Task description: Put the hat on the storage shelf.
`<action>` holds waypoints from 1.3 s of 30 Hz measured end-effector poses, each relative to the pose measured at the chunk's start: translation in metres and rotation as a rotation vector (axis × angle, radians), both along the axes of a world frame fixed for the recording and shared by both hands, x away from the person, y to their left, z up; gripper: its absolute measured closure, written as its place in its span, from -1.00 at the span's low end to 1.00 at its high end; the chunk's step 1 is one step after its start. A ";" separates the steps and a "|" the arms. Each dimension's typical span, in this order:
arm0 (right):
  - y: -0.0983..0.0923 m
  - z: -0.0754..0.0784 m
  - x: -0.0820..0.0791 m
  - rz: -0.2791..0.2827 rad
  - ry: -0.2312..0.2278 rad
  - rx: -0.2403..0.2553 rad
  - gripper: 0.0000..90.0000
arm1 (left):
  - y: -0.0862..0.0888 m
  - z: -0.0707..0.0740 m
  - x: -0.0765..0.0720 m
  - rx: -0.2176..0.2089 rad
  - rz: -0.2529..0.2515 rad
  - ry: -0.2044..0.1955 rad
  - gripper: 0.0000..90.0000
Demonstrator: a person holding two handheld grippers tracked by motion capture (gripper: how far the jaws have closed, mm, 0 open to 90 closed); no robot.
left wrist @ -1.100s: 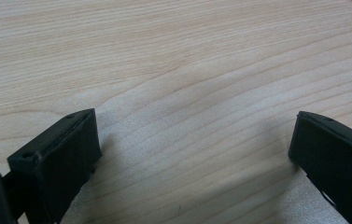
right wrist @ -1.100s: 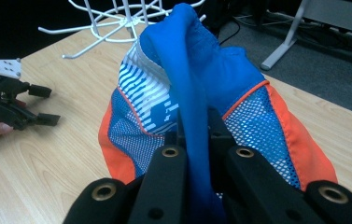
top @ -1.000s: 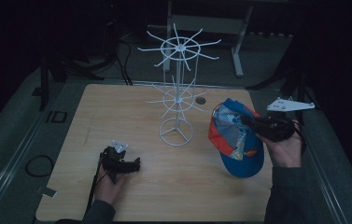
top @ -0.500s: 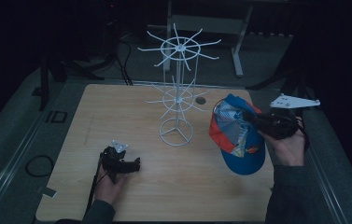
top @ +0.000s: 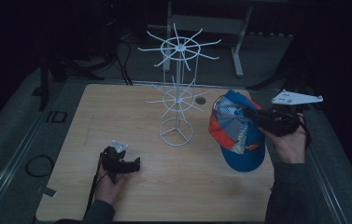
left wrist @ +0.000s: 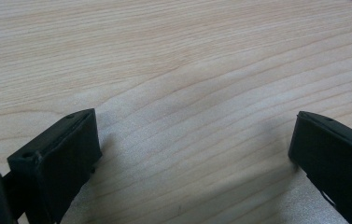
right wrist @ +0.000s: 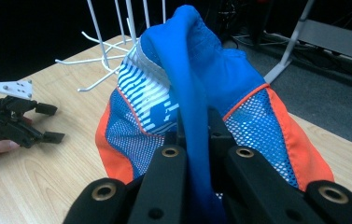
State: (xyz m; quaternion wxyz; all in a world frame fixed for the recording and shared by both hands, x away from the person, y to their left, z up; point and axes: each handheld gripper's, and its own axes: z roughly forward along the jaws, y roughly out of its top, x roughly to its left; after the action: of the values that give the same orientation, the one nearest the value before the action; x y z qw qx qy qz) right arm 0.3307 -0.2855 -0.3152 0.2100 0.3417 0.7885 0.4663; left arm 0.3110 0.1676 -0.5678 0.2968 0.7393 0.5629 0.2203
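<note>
A blue and orange mesh cap [top: 239, 144] hangs over the table's right side, its brim low near the wood. My right gripper [top: 250, 114] is shut on the cap's blue fabric; in the right gripper view the cloth [right wrist: 257, 126] is pinched between the two black jaws of that gripper [right wrist: 194, 126]. A white wire rack [top: 178, 100] with two tiers of spokes stands in the middle of the table, just left of the cap. My left gripper [top: 136, 164] rests on the wood at the front left, held by a hand. Its jaws stand wide apart [left wrist: 192, 144] with bare wood between them.
The wooden table [top: 131, 112] has rounded corners, with dark floor and cables around it. A grey table frame [top: 236, 42] stands behind. From the right gripper view the left gripper [right wrist: 52, 122] lies at the left and rack spokes [right wrist: 103, 51] reach toward the cap.
The right hand with the cap has drifted slightly up and to the right. The left hand and its gripper have kept still.
</note>
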 end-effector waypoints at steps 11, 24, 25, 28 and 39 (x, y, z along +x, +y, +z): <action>0.005 0.009 0.001 0.015 -0.011 -0.011 0.97 | 0.000 0.000 0.000 0.000 0.000 0.000 -0.95; 0.008 0.020 0.002 0.025 -0.028 -0.012 0.97 | 0.000 0.000 0.000 0.000 0.000 0.000 -0.95; 0.008 0.020 0.002 0.024 -0.028 -0.013 0.97 | 0.000 0.000 0.000 0.000 0.000 0.000 -0.95; 0.008 0.023 0.002 0.026 -0.032 -0.010 0.97 | 0.000 0.000 0.000 0.000 0.000 0.000 -0.95; 0.011 0.034 0.003 0.037 -0.052 -0.004 0.97 | 0.000 0.000 0.000 0.000 0.000 0.000 -0.95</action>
State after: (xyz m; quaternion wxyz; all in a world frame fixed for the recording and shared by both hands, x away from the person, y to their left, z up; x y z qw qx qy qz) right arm 0.3333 -0.2743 -0.2812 0.2225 0.3143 0.7897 0.4775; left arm 0.3110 0.1676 -0.5678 0.2968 0.7392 0.5630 0.2203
